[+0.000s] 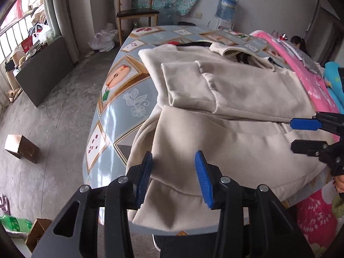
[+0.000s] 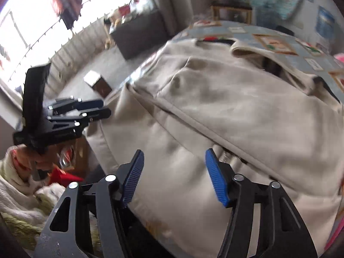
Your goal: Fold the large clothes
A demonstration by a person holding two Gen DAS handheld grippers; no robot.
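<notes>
Our left hand-held gripper (image 1: pixel 173 178) hangs over the near hem of the cream jacket (image 1: pixel 225 107), its blue pads apart and gripping nothing. We see our right hand-held gripper (image 2: pixel 174 177) likewise spread, poised above the cloth near the zipper (image 1: pixel 281 126). We find the jacket lying on the patterned tabletop (image 1: pixel 129 99), its long axis running from the near edge toward the far edge, collar farthest away, 1 sleeve (image 1: pixel 189 86) folded across its front, hem drooping over the near edge.
</notes>
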